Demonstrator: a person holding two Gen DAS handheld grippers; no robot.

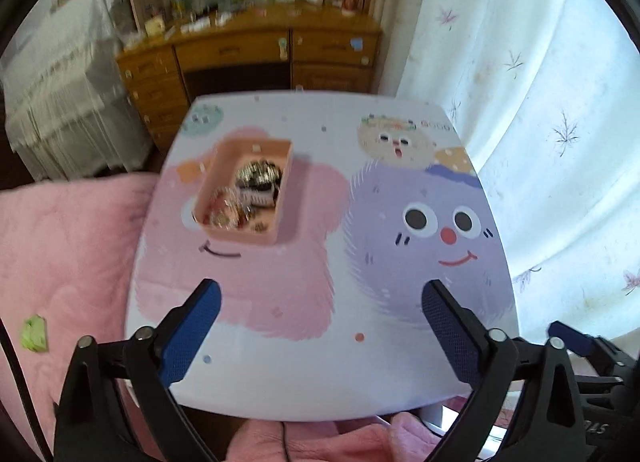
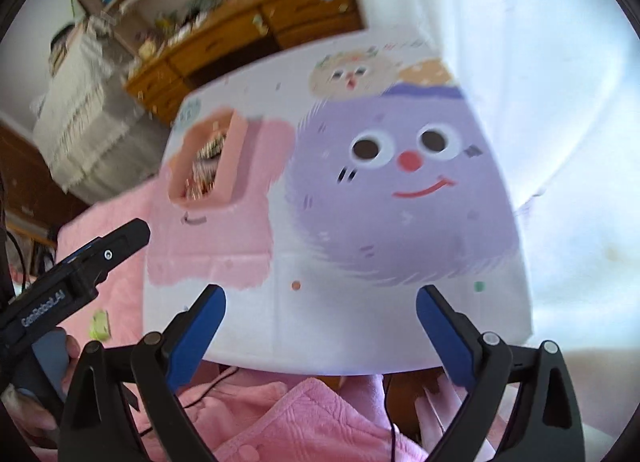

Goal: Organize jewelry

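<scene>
A pink rectangular box [image 1: 276, 165] stands on the left half of a small cartoon-printed table [image 1: 320, 374]. Inside it lies a heap of jewelry [image 1: 248, 193], silver, gold and red pieces, blurred. My left gripper [image 1: 320, 294] is open and empty, above the table's near edge, short of the box. My right gripper [image 2: 320, 302] is open and empty above the table's near edge. In the right wrist view the box [image 2: 234, 149] sits far left with the jewelry [image 2: 204, 169] in it, and the left gripper's body [image 2: 92, 258] shows at the left.
A pink blanket [image 1: 60, 254] lies left of and below the table, with a small green scrap [image 1: 34, 334] on it. A white curtain [image 1: 540, 101] hangs to the right. A wooden desk [image 1: 256, 49] with drawers and clutter stands behind the table.
</scene>
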